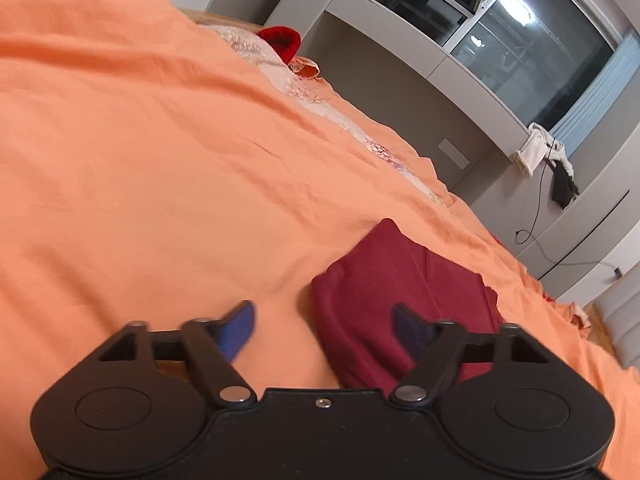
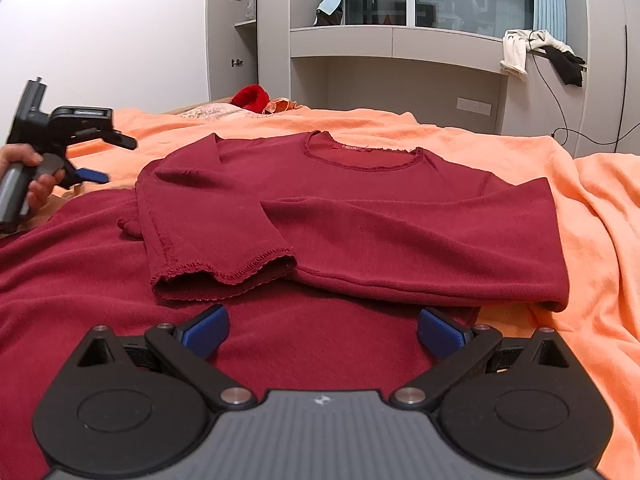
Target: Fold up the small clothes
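A dark red long-sleeved shirt (image 2: 360, 208) lies flat on an orange bedspread (image 2: 520, 152), neckline at the far side. Both sleeves are folded across its chest, and one cuff (image 2: 224, 276) points toward me. My right gripper (image 2: 322, 322) hovers open just over the shirt's near part with nothing between its blue pads. In the right wrist view my left gripper (image 2: 116, 160) is at the shirt's left edge, held by a hand (image 2: 36, 184). In the left wrist view my left gripper (image 1: 324, 320) is open over the bedspread (image 1: 140, 160). A folded edge of the shirt (image 1: 400, 280) lies under its right finger, unpinched.
A bright red woolly item (image 2: 250, 96) and a patterned pillow (image 2: 208, 111) lie at the bed's far end. Behind the bed stand grey shelves (image 2: 392, 44) with a window above. Light and dark clothes (image 2: 516, 52) and a cable hang at the right.
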{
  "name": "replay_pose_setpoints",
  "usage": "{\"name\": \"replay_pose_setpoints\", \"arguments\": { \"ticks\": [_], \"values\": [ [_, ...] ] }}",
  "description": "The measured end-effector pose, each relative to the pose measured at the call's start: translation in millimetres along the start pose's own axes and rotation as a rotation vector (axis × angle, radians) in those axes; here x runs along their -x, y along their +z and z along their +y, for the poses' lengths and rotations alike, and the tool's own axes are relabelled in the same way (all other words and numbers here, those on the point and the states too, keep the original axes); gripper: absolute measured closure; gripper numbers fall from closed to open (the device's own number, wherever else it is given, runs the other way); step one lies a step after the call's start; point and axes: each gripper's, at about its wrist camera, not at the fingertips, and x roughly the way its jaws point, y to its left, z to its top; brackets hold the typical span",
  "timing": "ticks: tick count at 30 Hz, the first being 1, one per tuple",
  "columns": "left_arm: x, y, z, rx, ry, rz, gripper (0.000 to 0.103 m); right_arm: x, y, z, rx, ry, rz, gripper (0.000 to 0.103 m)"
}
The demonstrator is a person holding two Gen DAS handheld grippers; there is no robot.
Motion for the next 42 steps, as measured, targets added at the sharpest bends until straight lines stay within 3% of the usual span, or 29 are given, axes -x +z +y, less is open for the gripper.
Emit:
{"name": "replay_pose_setpoints", "arguments": {
  "ticks": [3, 12, 21, 25, 29, 32, 35, 42],
  "values": [
    [21.7, -7.9, -4.2, -0.040, 0.018, -0.001, 0.001, 18.8, 0.2, -0.4, 0.005, 0.014, -0.087, 0.000],
    [91.8, -43.6, -6.6, -0.069, -0.024, 0.032, 0.001, 80.5, -7.6, 28.6, 0.180, -0.001, -0.289, 0.000],
    [173.0, -116.7, -44.0, -0.363, -0.102, -0.067, 0.001, 130.1, -29.9, 66.1, 0.237, 0.064, -0.351, 0.000],
    [202.5, -147.1, -48.9, -0.467, -0.135, -0.131, 0.001, 135.8, -51.0, 86.9, 0.307, 0.041, -0.322, 0.000],
    [224.2, -172.9, -35.0, -0.472, -0.155, -0.200, 0.001, 140.5, -78.8, 102.6, 0.343, 0.035, -0.265, 0.000],
    [230.3, -183.5, -26.6, -0.461, -0.107, -0.201, 0.001, 144.2, -99.4, 114.8, 0.409, 0.008, -0.225, 0.000],
    [242.9, -190.1, -24.9, -0.504, -0.117, -0.252, 0.001, 145.4, -117.6, 129.9, 0.488, -0.025, -0.188, 0.000],
    [251.0, -196.2, -21.4, -0.518, -0.118, -0.250, 0.001, 120.4, -154.2, 163.6, 0.763, -0.237, -0.144, 0.000]
  ]
}}
